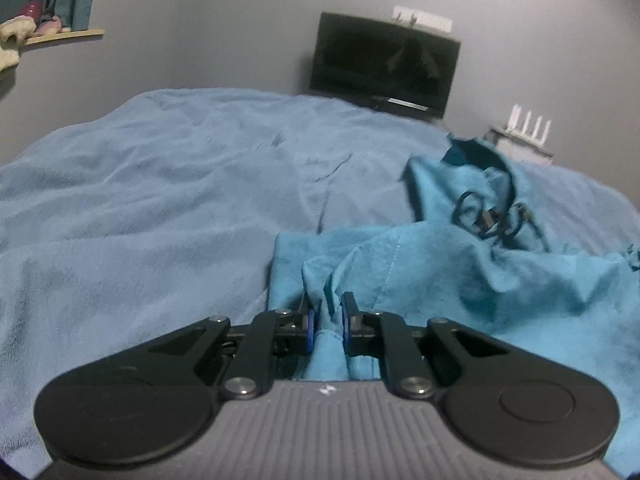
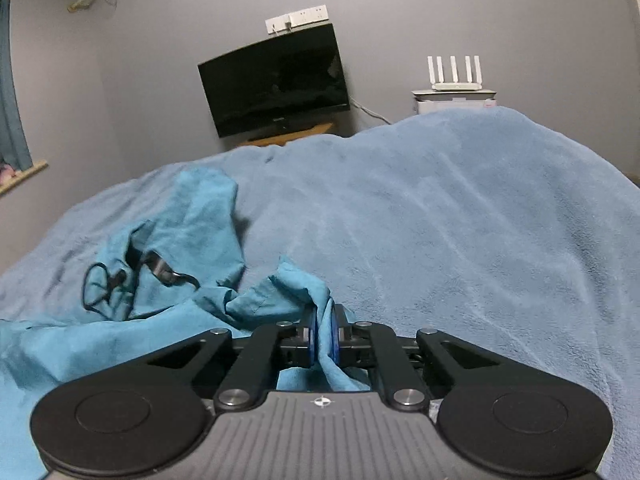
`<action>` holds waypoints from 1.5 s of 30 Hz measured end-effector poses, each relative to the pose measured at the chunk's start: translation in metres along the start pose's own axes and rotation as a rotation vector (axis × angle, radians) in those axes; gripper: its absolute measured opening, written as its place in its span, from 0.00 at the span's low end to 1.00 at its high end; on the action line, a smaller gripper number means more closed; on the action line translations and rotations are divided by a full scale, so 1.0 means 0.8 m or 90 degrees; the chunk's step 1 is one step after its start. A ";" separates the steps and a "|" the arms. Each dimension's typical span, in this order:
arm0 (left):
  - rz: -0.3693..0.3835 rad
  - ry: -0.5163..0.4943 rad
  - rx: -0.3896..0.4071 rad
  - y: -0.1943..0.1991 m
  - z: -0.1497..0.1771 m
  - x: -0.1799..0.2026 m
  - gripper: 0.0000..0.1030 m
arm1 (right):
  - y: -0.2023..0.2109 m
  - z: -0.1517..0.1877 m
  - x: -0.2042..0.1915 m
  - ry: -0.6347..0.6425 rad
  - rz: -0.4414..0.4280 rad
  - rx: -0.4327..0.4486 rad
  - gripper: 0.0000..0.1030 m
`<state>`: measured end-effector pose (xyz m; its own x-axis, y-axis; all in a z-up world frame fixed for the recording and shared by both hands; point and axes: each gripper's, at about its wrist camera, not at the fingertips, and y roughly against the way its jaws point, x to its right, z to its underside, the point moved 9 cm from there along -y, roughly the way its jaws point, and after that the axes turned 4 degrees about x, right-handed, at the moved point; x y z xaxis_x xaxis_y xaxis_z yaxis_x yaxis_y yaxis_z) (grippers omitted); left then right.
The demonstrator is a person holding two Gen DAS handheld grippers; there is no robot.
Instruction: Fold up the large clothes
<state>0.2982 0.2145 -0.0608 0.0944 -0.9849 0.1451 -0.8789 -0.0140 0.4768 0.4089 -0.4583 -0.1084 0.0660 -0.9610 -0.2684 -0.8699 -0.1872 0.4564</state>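
A teal garment [image 1: 460, 272] lies crumpled on the pale blue blanket [image 1: 160, 184], with a black drawstring [image 1: 492, 216] looped on top of it. My left gripper [image 1: 327, 316] is shut on a bunched edge of this garment, cloth pinched between its blue pads. In the right wrist view the same teal garment [image 2: 168, 272] spreads to the left, its black cord [image 2: 120, 280] showing. My right gripper [image 2: 323, 332] is shut on another fold of the garment's edge, low over the blanket [image 2: 440, 220].
A dark monitor [image 2: 276, 84] stands on a wooden stand against the grey wall beyond the bed. A white router [image 2: 454, 80] sits on a box to its right. A window sill [image 1: 60, 36] with curtains and small items lies at far left.
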 end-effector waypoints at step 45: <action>-0.035 -0.122 -0.069 0.173 0.125 0.079 0.87 | 0.192 0.186 0.058 -0.067 0.121 0.018 0.84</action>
<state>0.1357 0.1335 -0.0719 0.0412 -0.9981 -0.0465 -0.8188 -0.0604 0.5709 0.2060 -0.5017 -0.1770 -0.1504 -0.9517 -0.2676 -0.8749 0.0021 0.4843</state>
